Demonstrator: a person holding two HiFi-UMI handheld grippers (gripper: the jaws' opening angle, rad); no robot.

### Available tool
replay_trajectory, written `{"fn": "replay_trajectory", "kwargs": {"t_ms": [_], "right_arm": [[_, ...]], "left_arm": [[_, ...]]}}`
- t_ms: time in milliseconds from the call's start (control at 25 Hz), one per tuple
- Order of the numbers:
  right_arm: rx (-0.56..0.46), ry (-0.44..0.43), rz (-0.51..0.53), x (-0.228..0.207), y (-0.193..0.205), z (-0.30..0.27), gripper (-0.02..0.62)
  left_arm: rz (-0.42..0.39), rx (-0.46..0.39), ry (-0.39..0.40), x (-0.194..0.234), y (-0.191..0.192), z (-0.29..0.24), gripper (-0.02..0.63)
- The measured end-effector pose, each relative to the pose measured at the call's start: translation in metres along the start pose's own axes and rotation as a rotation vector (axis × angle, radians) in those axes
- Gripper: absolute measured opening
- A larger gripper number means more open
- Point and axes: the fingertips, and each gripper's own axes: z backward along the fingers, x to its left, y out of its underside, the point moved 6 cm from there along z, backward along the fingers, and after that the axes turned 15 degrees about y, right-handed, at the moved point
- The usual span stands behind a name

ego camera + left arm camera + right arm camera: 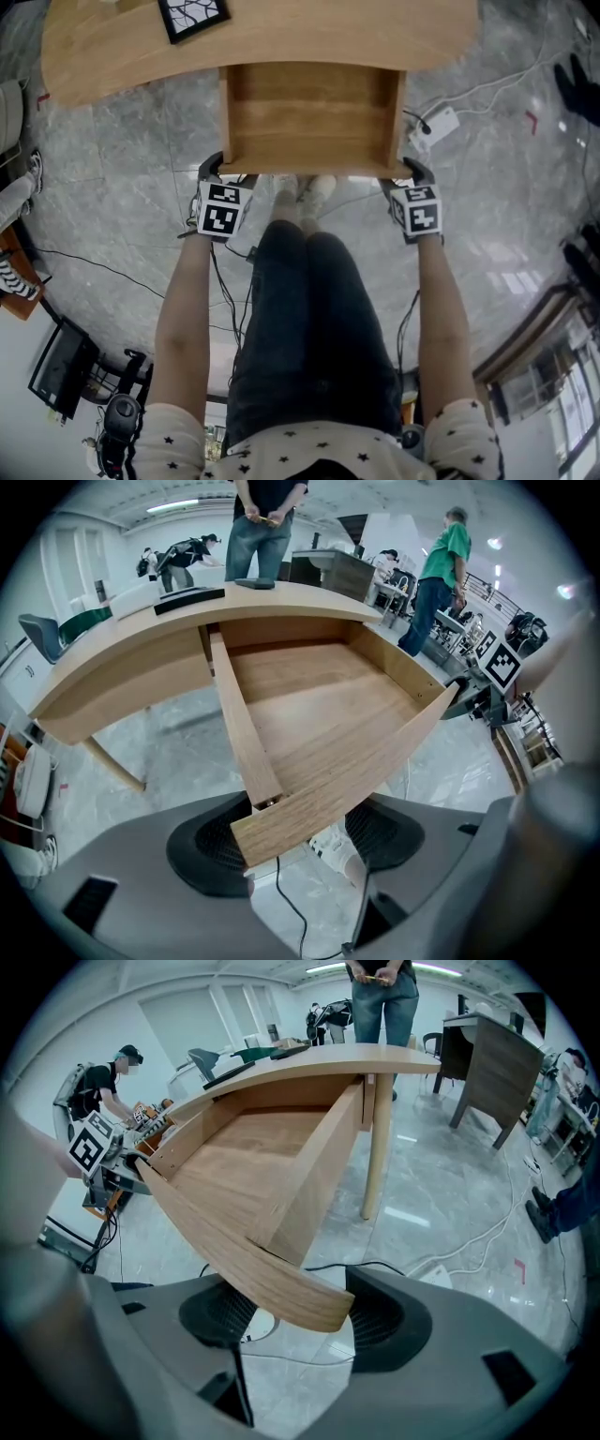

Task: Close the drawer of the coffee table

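- Forearms first: the left forearm (183, 319) and right forearm (441, 309) reach straight out side by side toward the far counter (328, 33), with dark-trousered legs (309, 328) between them.
- The left claw (223, 176) sits at the near-left corner of the drawer (314, 117), its marker cube (223, 208) facing up.
- Its jaws stand wide apart (nothing clamped). The left end of the drawer's front panel (337, 780) lies across the gap, right in front of the pads.
- The right claw (412, 176) mirrors it at the near-right corner, jaws likewise spread wide. The panel's rounded right end crosses the gap between the pads.
- The drawer stands well out from under the wooden counter, toward the person, its inside showing bare wood.
- A black-framed square (192, 17) lies on the counter's far-left part.
- A white power strip (433, 127) lies on the grey marble floor, just right of the drawer.
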Motion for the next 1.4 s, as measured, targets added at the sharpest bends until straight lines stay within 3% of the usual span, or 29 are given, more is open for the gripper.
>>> {"fn": "replay_trajectory", "kwargs": {"t_ms": [1400], "right_arm": [[0.011,0.011,0.005,-0.015,-0.033,-0.01,0.282]], "left_arm": [[-0.005,-0.008,-0.005,0.019,-0.033,-0.003,0.319]]}}
